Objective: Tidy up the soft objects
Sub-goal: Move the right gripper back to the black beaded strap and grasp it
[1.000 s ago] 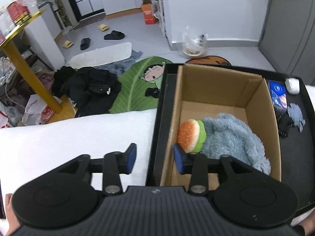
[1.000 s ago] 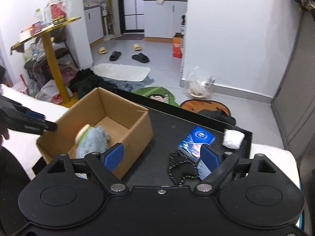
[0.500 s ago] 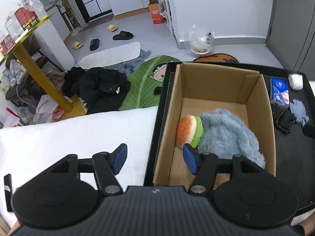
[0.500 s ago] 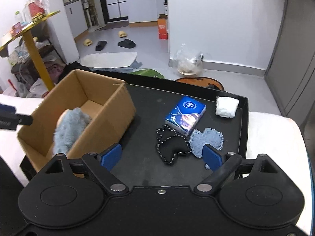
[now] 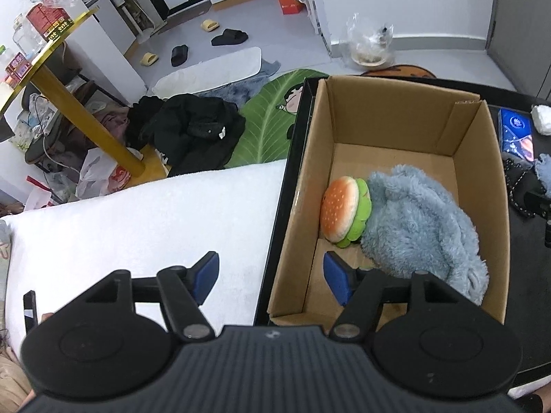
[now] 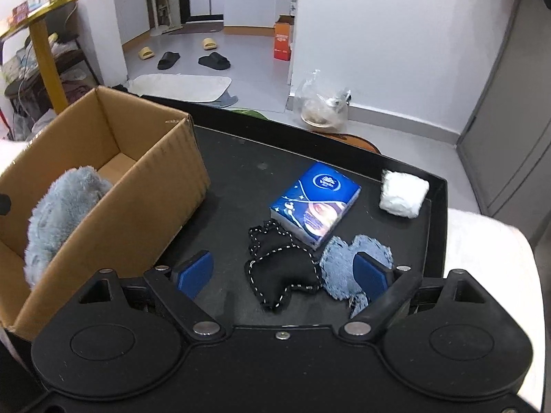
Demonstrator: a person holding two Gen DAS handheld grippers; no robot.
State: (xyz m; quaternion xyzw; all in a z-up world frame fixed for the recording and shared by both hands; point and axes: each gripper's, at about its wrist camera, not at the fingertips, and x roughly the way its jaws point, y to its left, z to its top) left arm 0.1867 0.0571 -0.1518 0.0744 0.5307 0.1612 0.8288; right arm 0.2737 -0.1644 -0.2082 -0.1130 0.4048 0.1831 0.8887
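A cardboard box [image 5: 389,127] stands on a black tray [image 6: 241,158]. Inside lie a burger plush [image 5: 344,211] and a fluffy grey-blue plush [image 5: 420,227], which also shows in the right wrist view [image 6: 58,213]. My left gripper [image 5: 270,278] is open and empty, straddling the box's near left wall. My right gripper [image 6: 284,273] is open and empty, low over a black pouch with a dotted cord [image 6: 279,275] and a small grey-blue fuzzy piece [image 6: 339,268]. A blue tissue pack [image 6: 315,204] and a white soft pad [image 6: 403,194] lie beyond.
The tray rests on a white cushioned surface [image 5: 137,220]. On the floor beyond are black clothes [image 5: 186,130], a green leaf mat [image 5: 272,120], slippers [image 6: 210,60] and a yellow-legged table [image 5: 82,117]. A grey cabinet [image 6: 509,103] stands at the right.
My right gripper has swung right from the box and dropped over the black pouch and fuzzy piece. My left gripper has drawn back and opened wider; the plush toys stay in the box.
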